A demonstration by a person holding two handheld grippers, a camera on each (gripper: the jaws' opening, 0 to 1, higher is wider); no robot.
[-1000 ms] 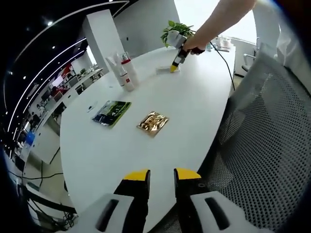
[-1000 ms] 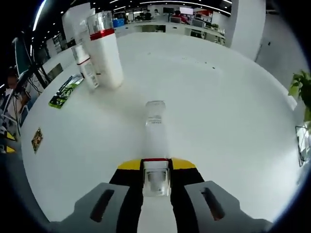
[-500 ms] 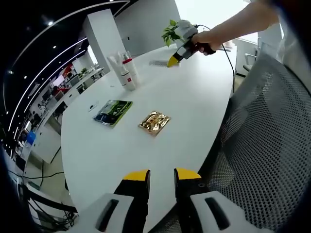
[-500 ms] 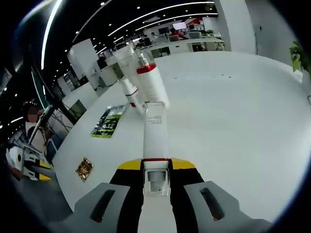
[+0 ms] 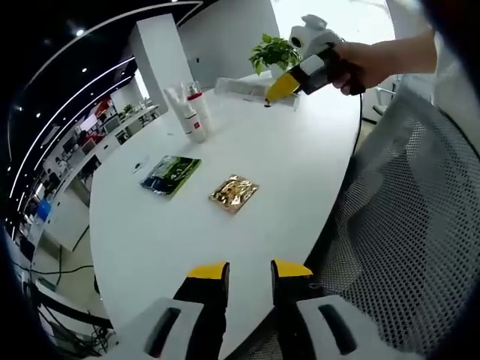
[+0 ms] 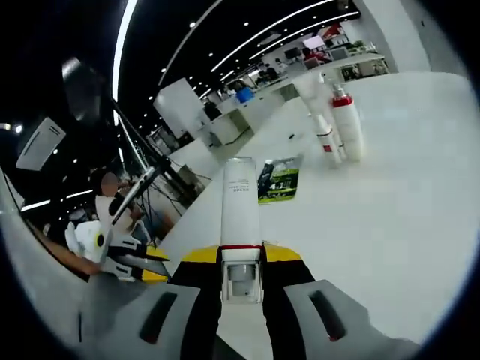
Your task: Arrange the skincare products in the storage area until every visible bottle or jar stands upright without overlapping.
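Gold sachet, green packet, upright bottles on table

On the white oval table, a cluster of upright white bottles with red bands is placed far back on the left. Nearer, a green-and-black flat sachet is laid left of a gold foil sachet, the two just apart. A potted green plant is set at the far end. A grey mesh chair back is seen right of the table.
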